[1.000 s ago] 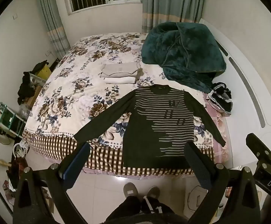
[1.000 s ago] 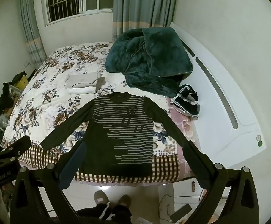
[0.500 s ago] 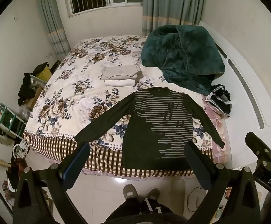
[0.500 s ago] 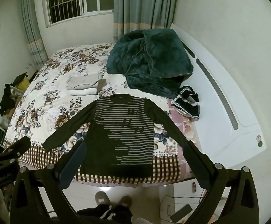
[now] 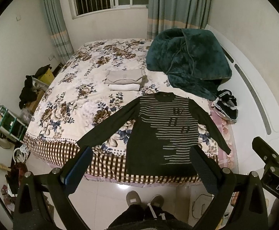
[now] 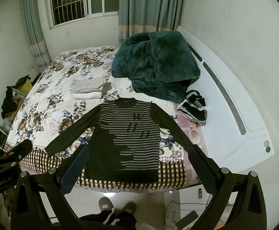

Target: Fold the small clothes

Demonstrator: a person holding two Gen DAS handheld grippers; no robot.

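Note:
A dark long-sleeved sweater [image 5: 158, 134] with grey stripes lies flat on the flowered bed [image 5: 72, 99], sleeves spread, hem at the near edge. It also shows in the right wrist view [image 6: 128, 134]. My left gripper [image 5: 141, 164] is open and empty, held above the floor in front of the hem. My right gripper [image 6: 137, 163] is open and empty, at about the same distance. Its body shows at the right edge of the left wrist view [image 5: 270, 164].
Folded beige and white clothes [image 5: 126, 79] lie beyond the sweater. A dark green blanket [image 5: 187, 61] is heaped at the head end, with a black-and-white garment [image 5: 225, 106] beside it. A white headboard [image 6: 235, 115] is right. Clutter [image 5: 9, 118] stands on the left floor.
Both grippers have tilted or pulled back a little, so the bed and sweater sit slightly lower and farther in view. Nothing on the bed has moved.

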